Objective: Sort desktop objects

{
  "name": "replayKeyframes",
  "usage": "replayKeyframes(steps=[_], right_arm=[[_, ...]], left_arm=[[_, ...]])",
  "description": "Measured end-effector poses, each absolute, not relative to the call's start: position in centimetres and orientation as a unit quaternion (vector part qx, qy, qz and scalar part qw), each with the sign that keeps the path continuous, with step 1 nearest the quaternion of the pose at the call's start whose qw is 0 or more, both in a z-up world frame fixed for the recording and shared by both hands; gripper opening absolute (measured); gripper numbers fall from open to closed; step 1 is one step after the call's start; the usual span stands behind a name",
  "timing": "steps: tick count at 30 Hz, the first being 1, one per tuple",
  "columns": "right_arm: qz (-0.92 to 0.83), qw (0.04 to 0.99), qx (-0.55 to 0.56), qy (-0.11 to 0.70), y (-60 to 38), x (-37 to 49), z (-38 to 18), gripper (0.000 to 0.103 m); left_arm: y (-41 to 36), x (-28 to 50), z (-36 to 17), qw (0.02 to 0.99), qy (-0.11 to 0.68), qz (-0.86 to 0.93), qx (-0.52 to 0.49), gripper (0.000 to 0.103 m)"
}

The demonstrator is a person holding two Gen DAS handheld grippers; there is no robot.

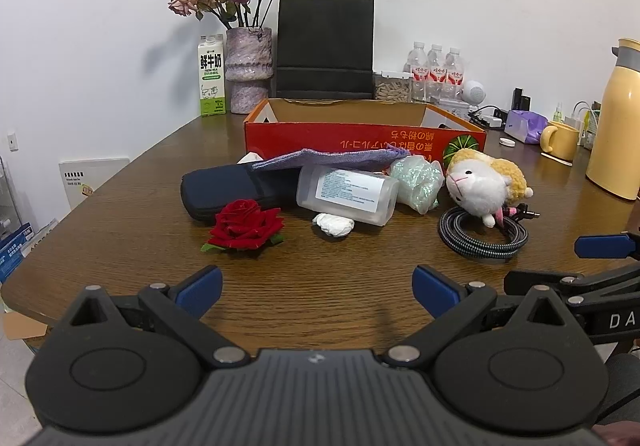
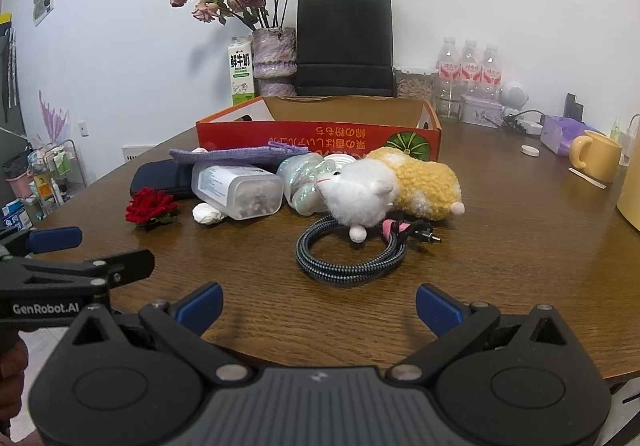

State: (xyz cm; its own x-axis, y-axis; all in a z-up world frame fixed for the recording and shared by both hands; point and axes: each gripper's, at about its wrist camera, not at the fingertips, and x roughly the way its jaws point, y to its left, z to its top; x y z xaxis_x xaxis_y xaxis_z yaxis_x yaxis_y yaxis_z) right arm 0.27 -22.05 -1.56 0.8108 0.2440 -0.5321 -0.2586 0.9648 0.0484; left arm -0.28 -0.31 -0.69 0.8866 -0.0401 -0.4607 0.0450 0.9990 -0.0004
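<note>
An open red cardboard box [image 1: 360, 136] [image 2: 320, 136] stands mid-table. In front of it lie a dark pouch [image 1: 224, 188], a purple cloth [image 1: 332, 159], a clear plastic container [image 1: 347, 193] [image 2: 236, 188], an iridescent bag [image 1: 418, 180], a red rose [image 1: 245, 224] [image 2: 150, 206], a white wad [image 1: 334, 224], a plush sheep [image 1: 484, 182] [image 2: 392, 186] and a coiled braided cable [image 1: 480, 234] [image 2: 350, 254]. My left gripper [image 1: 318, 292] is open and empty, short of the rose. My right gripper [image 2: 320, 306] is open and empty, short of the cable.
At the back stand a black paper bag [image 1: 325, 46], a vase of dried roses [image 1: 249, 70], a milk carton [image 1: 212, 74] and water bottles [image 1: 436, 70]. A yellow mug [image 1: 560, 140] and a yellow thermos [image 1: 618, 122] stand at the right.
</note>
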Motion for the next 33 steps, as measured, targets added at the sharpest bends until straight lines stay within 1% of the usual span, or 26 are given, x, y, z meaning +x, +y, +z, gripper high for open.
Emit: replayKeyframes(steps=[16, 33], right_arm=[[0.134, 0.949, -0.007, 0.284, -22.2, 0.8, -2.4, 0.103], [0.096, 0.953, -0.002, 0.287, -22.4, 5.9, -3.8, 0.103]], left_arm=[[0.2, 0.3, -1.4, 0.969, 0.245, -0.018, -0.004, 0.103], [3.5, 5.0, -1.9, 0.971, 0.235, 0.052, -0.005, 0.103]])
